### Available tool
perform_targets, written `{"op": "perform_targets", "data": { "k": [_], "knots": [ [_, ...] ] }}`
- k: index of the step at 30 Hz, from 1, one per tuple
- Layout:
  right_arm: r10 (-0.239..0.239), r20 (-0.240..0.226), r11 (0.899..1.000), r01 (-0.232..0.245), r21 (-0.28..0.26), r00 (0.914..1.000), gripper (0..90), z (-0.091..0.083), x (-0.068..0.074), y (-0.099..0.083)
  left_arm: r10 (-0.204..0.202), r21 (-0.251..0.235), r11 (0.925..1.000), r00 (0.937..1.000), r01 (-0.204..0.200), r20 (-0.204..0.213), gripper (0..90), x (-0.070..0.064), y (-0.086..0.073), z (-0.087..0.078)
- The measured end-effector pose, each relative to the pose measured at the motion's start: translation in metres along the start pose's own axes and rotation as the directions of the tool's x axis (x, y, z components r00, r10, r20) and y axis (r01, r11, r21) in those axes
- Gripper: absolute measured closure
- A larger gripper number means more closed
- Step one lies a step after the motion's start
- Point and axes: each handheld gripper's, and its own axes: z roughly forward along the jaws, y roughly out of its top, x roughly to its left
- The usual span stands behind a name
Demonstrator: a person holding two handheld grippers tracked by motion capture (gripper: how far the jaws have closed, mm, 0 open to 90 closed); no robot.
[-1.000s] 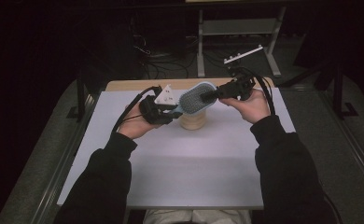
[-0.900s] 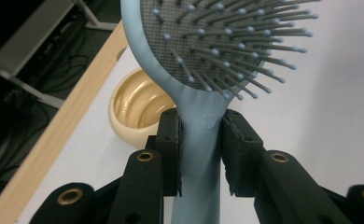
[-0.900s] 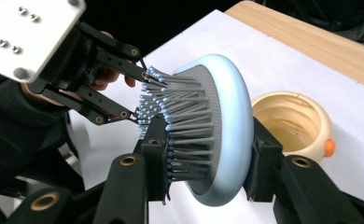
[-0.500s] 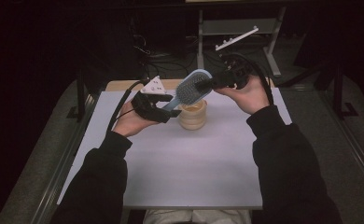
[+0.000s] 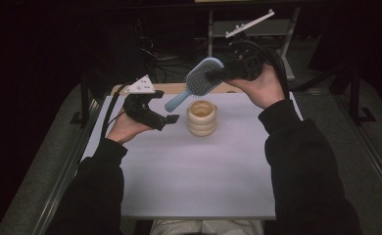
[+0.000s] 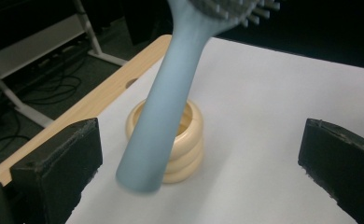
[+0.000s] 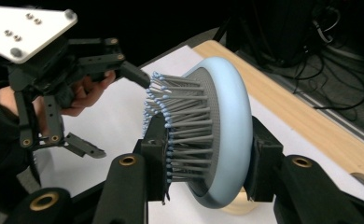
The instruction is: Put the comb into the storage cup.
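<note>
A: Where is the hairbrush [image 5: 199, 82]?

B: Upper middle of the high view, held in the air, its handle slanting down-left above the stacked wooden rings [image 5: 202, 117]. The right gripper [image 5: 224, 74] clamps the brush head, one jaw on the bristles, one on the pale blue back.

A: And the left gripper [image 5: 165, 119]?

B: Left of centre, jaws spread wide with nothing between them, just beside the handle's tip. In its own view the handle crosses in front of the rings, which sit on the white table sheet [image 5: 194, 181].
</note>
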Motion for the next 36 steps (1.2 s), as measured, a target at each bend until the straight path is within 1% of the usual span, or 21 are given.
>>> {"op": "perform_targets", "data": {
  "k": [2, 4, 5, 8, 11, 13, 15, 20, 23, 25, 32, 36],
  "knots": [
    [0.006, 0.002, 1.000, -0.006, -0.002, 1.0000, 57.8, -0.002, -0.002, 0.001, 0.002, -0.031, 0.9995, 1.0000, -0.002, 0.000, 0.0, -0.001, -0.003, -0.005],
    [0.022, -0.010, 1.000, -0.022, -0.005, 0.9997, 57.9, -0.004, -0.006, 0.002, 0.008, -0.047, 0.9989, 1.0000, -0.008, -0.003, 0.0, -0.003, -0.005, -0.009],
    [0.021, -0.004, 1.000, -0.021, -0.005, 0.9998, 57.9, -0.005, -0.006, 0.002, 0.009, -0.047, 0.9989, 0.9999, -0.010, -0.004, 0.0, -0.003, -0.006, -0.011],
    [0.021, 0.036, 1.000, -0.021, -0.004, 0.9991, 57.8, -0.007, -0.010, 0.002, 0.015, -0.046, 0.9988, 0.9999, -0.015, -0.003, 0.0, -0.004, -0.011, -0.015],
    [0.039, 0.031, 0.999, -0.039, -0.015, 0.9987, 57.9, -0.011, -0.016, 0.001, 0.018, -0.045, 0.9988, 0.9998, -0.018, 0.003, 0.0, -0.003, -0.015, -0.021],
    [0.045, 0.053, 0.999, -0.044, -0.025, 0.9976, 57.9, -0.014, -0.019, 0.001, 0.010, -0.054, 0.9985, 1.0000, -0.009, 0.003, 0.0, -0.002, -0.018, -0.024],
    [0.056, 0.060, 0.998, -0.054, -0.033, 0.9966, 57.9, -0.018, -0.023, 0.000, 0.001, -0.062, 0.9981, 1.0000, -0.001, -0.001, 0.0, -0.001, -0.021, -0.027],
    [0.067, 0.082, 0.997, -0.063, -0.050, 0.9944, 57.8, -0.026, -0.031, -0.001, -0.011, -0.084, 0.9964, 0.9997, 0.013, 0.020, 0.0, 0.003, -0.030, -0.033],
    [0.068, 0.103, 0.996, -0.063, -0.057, 0.9923, 57.8, -0.031, -0.033, -0.001, -0.016, -0.088, 0.9960, 0.9998, 0.017, 0.015, 0.0, 0.004, -0.034, -0.036],
    [0.073, 0.110, 0.996, -0.067, -0.059, 0.9913, 57.8, -0.034, -0.035, -0.002, -0.020, -0.089, 0.9958, 0.9997, 0.021, 0.011, 0.0, 0.005, -0.037, -0.039],
    [0.081, 0.130, 0.996, -0.074, -0.056, 0.9881, 57.7, -0.038, -0.041, -0.004, -0.057, -0.115, 0.9919, 0.9983, 0.055, -0.013, 0.0, 0.013, -0.053, -0.051],
    [0.084, 0.145, 0.996, -0.078, -0.042, 0.9859, 57.6, -0.038, -0.045, -0.005, -0.093, -0.131, 0.9874, 0.9955, 0.090, -0.020, 0.0, 0.018, -0.064, -0.058]
  ]
}}
